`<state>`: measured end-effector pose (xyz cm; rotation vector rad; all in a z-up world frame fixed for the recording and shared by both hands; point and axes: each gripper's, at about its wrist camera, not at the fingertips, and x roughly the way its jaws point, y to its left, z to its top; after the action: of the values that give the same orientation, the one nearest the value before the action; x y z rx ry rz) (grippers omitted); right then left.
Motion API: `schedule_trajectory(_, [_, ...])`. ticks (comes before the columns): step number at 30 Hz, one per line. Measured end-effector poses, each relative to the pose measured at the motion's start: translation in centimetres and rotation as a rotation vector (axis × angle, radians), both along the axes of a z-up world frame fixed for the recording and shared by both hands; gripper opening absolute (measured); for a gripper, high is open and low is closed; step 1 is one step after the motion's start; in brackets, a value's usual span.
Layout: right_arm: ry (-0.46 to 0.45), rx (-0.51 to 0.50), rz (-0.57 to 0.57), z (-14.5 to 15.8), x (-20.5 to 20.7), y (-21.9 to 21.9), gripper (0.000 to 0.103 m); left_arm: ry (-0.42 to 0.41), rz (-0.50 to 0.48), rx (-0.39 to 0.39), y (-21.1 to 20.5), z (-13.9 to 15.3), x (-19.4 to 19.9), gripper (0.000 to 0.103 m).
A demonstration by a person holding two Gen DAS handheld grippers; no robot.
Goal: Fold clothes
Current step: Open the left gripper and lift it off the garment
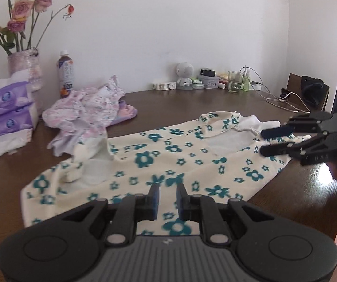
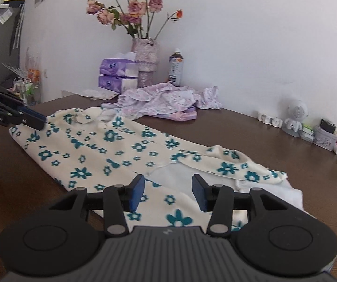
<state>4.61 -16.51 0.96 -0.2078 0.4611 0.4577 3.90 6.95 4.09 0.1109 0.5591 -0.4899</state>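
Note:
A cream garment with teal flowers lies spread flat on the brown table. My left gripper hovers over the garment's near edge; its pads stand a narrow gap apart with nothing between them. In the right wrist view the left gripper sits at the garment's far left corner. My right gripper is open above the white inner lining near the neckline, holding nothing. From the left wrist it shows as the right gripper at the garment's right end, fingers apart.
A crumpled lilac garment lies at the back. Behind it stand a vase of roses, purple tissue packs and a bottle. A white figure, a glass and cables line the wall.

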Motion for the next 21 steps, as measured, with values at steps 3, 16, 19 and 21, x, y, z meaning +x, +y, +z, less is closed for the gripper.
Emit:
schedule_trajectory(3, [0.027,0.038,0.026,-0.7,0.7,1.6,0.046,0.005,0.004,-0.003,-0.8,-0.5,0.6,0.017])
schedule_trajectory(16, [0.059,0.067,0.027,-1.9,1.1,2.0,0.046,-0.028,0.079,-0.089,3.8,0.7,-0.5,0.040])
schedule_trajectory(19, [0.060,0.070,-0.006,-1.8,1.0,0.9,0.046,-0.018,0.115,-0.039,6.1,1.2,-0.5,0.044])
schedule_trajectory(21, [0.065,0.068,-0.037,-1.8,1.1,0.1,0.046,0.023,0.085,-0.007,6.9,1.1,0.0,0.044])
